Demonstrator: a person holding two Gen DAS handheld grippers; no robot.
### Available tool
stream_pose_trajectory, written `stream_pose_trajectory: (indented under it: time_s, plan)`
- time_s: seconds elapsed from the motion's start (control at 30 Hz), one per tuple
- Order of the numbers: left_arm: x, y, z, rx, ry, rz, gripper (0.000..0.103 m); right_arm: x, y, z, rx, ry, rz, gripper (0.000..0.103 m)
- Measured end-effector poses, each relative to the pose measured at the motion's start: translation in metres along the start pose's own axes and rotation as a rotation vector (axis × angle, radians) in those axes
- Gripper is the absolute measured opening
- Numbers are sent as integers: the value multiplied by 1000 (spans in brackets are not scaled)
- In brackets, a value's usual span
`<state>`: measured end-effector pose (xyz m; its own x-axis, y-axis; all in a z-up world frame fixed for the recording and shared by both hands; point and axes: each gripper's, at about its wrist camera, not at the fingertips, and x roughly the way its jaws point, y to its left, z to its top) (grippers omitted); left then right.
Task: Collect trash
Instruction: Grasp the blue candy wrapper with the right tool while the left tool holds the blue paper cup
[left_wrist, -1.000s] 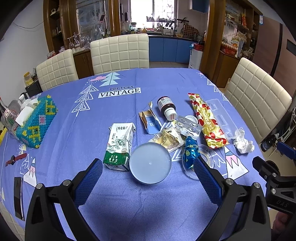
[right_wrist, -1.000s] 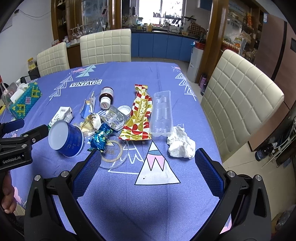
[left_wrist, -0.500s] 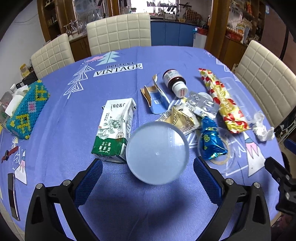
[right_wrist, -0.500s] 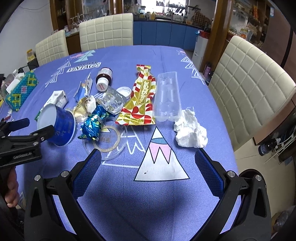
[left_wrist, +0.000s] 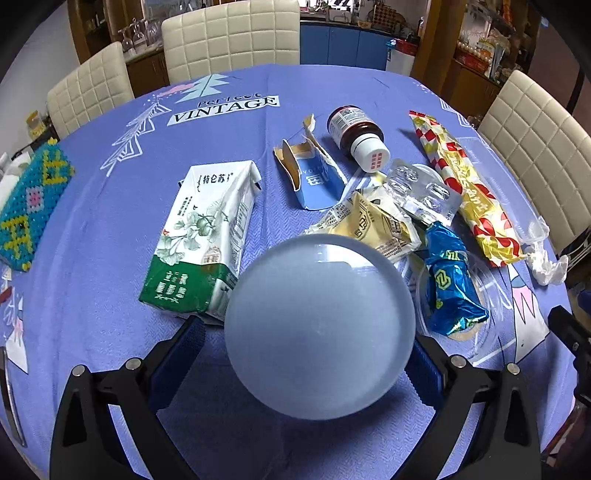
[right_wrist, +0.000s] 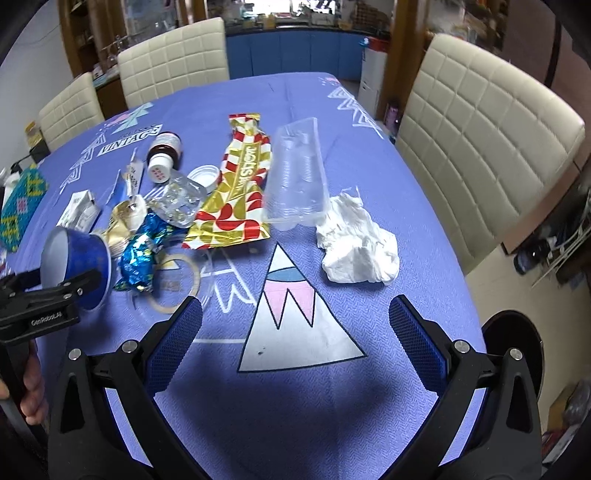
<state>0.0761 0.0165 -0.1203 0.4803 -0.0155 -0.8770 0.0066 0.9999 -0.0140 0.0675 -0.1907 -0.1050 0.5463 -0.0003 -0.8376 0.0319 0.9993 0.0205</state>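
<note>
Purple cloth covers the table (right_wrist: 369, 147), bare along its near edge and its right side, where a cream chair (right_wrist: 480, 122) stands close. Trash lies heaped at the middle: a milk carton (left_wrist: 203, 243), a brown bottle (left_wrist: 356, 133), a red and gold wrapper (right_wrist: 240, 177), a clear tray (right_wrist: 299, 173) and a crumpled tissue (right_wrist: 354, 243). The left gripper (left_wrist: 306, 343) is clamped on a blue cup (right_wrist: 79, 266), its 2 fingers on opposite sides. The right gripper (right_wrist: 295, 325) hangs over bare cloth, fingers wide apart, holding nothing. The cup's pale base hides the left fingertips and some wrappers.
</note>
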Motion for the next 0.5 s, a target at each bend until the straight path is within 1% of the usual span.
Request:
stream_pose_trajectory:
  time_s: [0.1,0.13,0.17,0.3,0.4,0.5]
  plan:
    - [0,1,1,1,-19,-1,93,6,11,3,-36,10,14,100]
    - [-1,2,1,-1,-23,-11,83,7,16,3,-56,9,22,100]
    - [-1,3,1,-4,-25,-20,79,7,20,3,-72,8,26,100]
    - [-4,7,1,-10,-36,-21,79,10,44,1,-163,5,62,100]
    - [-7,13,1,-26,-48,-15,79,15,63,-2,-230,23,105,100]
    - [-10,18,0,-43,-58,-7,79,22,75,-7,-278,40,126,100]
